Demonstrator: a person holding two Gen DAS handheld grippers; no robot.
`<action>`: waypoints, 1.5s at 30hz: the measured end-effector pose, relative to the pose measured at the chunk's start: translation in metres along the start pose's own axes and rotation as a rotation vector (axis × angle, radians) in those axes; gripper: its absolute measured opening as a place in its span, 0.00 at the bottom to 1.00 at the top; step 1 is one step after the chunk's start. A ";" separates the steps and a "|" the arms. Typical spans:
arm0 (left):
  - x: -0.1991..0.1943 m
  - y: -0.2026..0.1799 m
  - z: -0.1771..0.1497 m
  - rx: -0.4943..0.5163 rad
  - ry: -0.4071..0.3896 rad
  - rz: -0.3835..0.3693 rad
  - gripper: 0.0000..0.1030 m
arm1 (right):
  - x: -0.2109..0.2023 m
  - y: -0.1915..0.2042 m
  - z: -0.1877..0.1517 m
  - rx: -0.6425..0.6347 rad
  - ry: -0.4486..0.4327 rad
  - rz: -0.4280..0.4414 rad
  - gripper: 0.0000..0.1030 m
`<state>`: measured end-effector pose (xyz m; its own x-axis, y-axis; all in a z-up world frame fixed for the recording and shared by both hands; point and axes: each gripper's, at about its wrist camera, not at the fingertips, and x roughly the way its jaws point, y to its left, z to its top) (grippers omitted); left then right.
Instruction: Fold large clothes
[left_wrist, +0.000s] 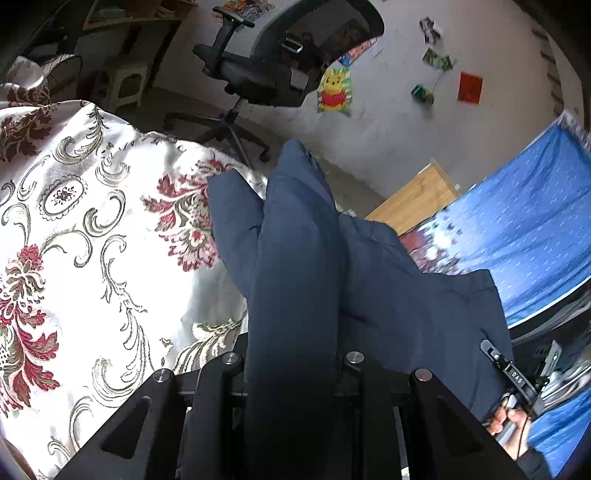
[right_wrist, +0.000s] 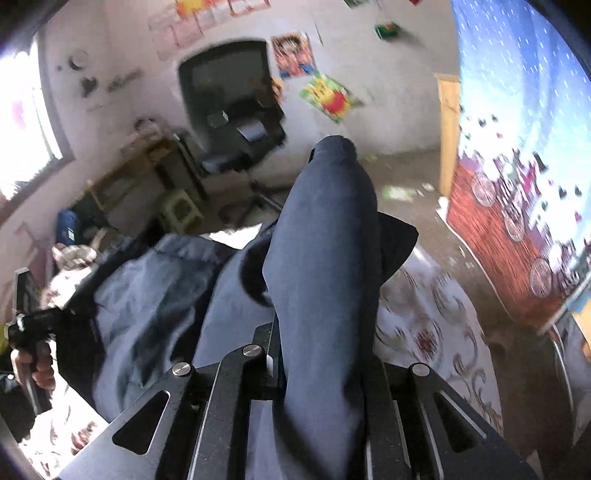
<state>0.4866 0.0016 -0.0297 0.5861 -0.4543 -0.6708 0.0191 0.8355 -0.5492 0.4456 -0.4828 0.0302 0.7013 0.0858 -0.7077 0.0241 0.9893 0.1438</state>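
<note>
A large dark blue garment (left_wrist: 388, 280) hangs between my two grippers above a bed with a floral cover (left_wrist: 92, 229). In the left wrist view a fold of it lies over my left gripper (left_wrist: 295, 192) and hides the fingers; the jaws are shut on the cloth. The right wrist view shows the same: a ridge of the blue garment (right_wrist: 325, 258) is draped over my right gripper (right_wrist: 332, 177), which is shut on it. The rest of the cloth sags left toward the left gripper (right_wrist: 29, 325), held by a hand. The right gripper's body (left_wrist: 517, 380) shows at the cloth's right edge.
A black office chair (left_wrist: 266, 74) stands on the floor beyond the bed, with a small plastic stool (left_wrist: 125, 81) beside it. A blue patterned hanging (left_wrist: 524, 221) and a wooden board (left_wrist: 417, 195) are at the right. Posters cover the white wall (left_wrist: 388, 110).
</note>
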 end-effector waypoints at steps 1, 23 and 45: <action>0.003 0.000 -0.002 0.007 0.007 0.009 0.20 | 0.007 -0.007 -0.005 0.012 0.019 -0.021 0.12; -0.009 -0.015 -0.018 0.075 -0.027 0.332 0.94 | 0.011 0.007 -0.017 -0.058 0.029 -0.242 0.93; -0.109 -0.116 -0.060 0.391 -0.425 0.415 1.00 | -0.087 0.039 -0.026 -0.035 -0.197 -0.221 0.99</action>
<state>0.3717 -0.0642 0.0767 0.8720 0.0185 -0.4892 -0.0312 0.9994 -0.0179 0.3668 -0.4488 0.0795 0.8066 -0.1533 -0.5708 0.1695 0.9852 -0.0252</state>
